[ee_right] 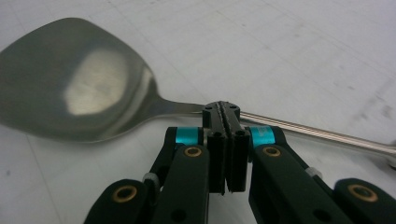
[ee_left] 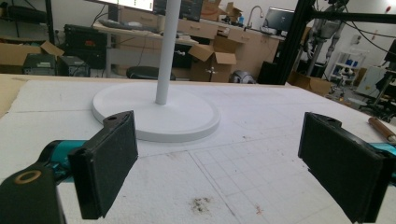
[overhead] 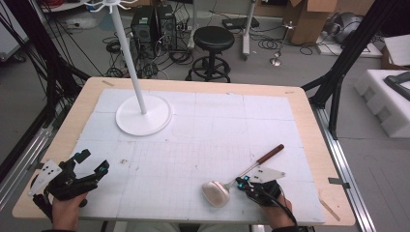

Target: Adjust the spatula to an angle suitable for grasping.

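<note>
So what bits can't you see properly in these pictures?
- Spatula in the right claw: right gripper view, the picture's right edge cuts off its handle end.
- White stand: high view, the top edge crops its hooks.
- Spatula: right gripper view, the shut claw's tips cover the spot where they meet it.

spatula (overhead: 232,181) | steel blade, thin steel shaft, brown wooden handle | lies flat on white mat, near front edge, right of centre | blade toward front-left, handle pointing back-right | 1 piece
</note>
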`<action>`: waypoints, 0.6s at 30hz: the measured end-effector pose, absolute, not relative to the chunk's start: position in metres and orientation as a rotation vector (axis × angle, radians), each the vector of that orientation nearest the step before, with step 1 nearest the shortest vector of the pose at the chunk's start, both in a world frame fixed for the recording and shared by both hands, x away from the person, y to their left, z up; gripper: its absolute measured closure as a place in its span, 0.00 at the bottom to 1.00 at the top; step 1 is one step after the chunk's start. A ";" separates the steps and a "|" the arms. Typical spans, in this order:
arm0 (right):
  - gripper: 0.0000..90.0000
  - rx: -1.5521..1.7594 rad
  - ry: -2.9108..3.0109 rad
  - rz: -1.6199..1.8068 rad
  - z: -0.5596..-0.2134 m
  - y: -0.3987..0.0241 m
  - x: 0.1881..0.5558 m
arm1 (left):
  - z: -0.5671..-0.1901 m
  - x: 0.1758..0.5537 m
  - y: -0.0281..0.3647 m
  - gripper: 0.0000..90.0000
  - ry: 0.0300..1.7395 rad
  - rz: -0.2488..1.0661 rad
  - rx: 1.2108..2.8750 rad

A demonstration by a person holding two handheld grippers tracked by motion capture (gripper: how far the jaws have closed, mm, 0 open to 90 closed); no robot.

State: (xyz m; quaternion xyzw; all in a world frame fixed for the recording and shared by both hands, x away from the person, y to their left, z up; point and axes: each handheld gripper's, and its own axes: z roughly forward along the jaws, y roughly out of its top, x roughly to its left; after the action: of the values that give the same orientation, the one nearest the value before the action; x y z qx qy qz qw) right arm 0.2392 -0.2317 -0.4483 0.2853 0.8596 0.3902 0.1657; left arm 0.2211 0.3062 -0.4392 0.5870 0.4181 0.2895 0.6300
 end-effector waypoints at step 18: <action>1.00 0.880 2.405 1.159 -0.444 -0.190 0.275 | -0.441 0.222 0.311 0.14 0.976 0.656 1.340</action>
State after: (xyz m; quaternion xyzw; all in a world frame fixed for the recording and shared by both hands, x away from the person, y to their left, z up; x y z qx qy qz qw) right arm 0.2750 -0.1905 -0.4443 0.3087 0.8440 0.4065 0.1645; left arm 0.2220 0.3108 -0.4410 0.5845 0.4261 0.2863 0.6283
